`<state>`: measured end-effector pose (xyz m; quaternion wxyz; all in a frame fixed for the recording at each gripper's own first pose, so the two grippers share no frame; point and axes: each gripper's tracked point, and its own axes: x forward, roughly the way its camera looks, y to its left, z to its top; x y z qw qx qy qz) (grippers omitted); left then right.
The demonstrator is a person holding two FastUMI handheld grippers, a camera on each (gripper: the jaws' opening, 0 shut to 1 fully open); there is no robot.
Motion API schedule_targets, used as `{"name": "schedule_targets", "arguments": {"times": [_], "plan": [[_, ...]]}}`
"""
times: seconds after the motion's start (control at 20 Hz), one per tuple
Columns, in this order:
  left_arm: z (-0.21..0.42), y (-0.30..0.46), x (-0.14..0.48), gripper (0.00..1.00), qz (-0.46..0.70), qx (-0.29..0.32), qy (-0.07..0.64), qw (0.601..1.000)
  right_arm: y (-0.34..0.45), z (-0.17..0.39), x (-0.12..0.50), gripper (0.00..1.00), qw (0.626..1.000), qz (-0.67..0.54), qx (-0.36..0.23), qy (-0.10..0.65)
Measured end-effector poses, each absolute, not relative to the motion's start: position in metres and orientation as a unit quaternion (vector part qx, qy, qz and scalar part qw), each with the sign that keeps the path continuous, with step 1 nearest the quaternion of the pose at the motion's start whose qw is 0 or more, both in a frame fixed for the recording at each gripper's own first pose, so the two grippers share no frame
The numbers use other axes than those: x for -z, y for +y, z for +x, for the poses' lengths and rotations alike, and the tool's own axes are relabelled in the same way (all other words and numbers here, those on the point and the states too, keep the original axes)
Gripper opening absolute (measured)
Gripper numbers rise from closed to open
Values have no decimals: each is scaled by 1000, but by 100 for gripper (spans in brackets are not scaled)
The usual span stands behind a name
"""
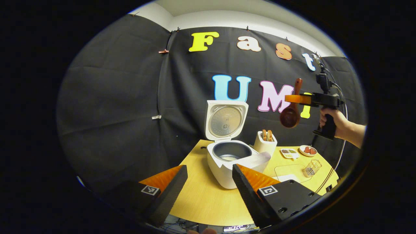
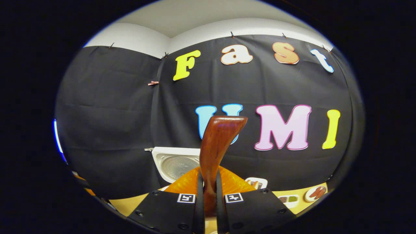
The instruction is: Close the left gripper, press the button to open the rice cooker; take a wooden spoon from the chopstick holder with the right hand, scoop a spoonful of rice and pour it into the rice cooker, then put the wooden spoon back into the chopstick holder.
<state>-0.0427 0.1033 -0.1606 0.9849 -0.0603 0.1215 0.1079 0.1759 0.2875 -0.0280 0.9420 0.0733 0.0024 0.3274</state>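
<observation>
My right tongs [image 2: 208, 195] pinch a dark brown wooden spoon [image 1: 291, 112] by its handle, upright, bowl hanging down, high above the round wooden table [image 1: 201, 195]. My left tongs [image 1: 208, 185] are spread before the white rice cooker [image 1: 227, 156], lid raised. No readable labels.

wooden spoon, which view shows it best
The left gripper view: the whole wooden spoon hangs bowl-down in the right gripper, above the chopstick holder. The right gripper view shows just its handle, clamped between the fingers.
</observation>
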Motion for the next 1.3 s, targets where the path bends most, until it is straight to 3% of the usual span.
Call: {"name": "schedule_targets", "arguments": {"times": [0.4, 0.7, 1.2, 1.25, 1.3], "plan": [[-33, 80, 142, 95, -69, -104, 112, 986, 113, 177, 60, 18, 970, 92, -225, 20], [-29, 56, 132, 95, -59, -110, 117, 985, 18, 191, 118, 18, 976, 96, -185, 56], [-43, 6, 117, 95, -52, -129, 138, 981, -43, 246, 283, 19, 967, 153, -124, 161], [-47, 3, 118, 95, -46, -132, 142, 980, -46, 252, 296, 14, 967, 158, -112, 167], [-51, 1, 119, 95, -41, -137, 146, 979, -48, 257, 309, 18, 965, 167, -101, 173]]}}
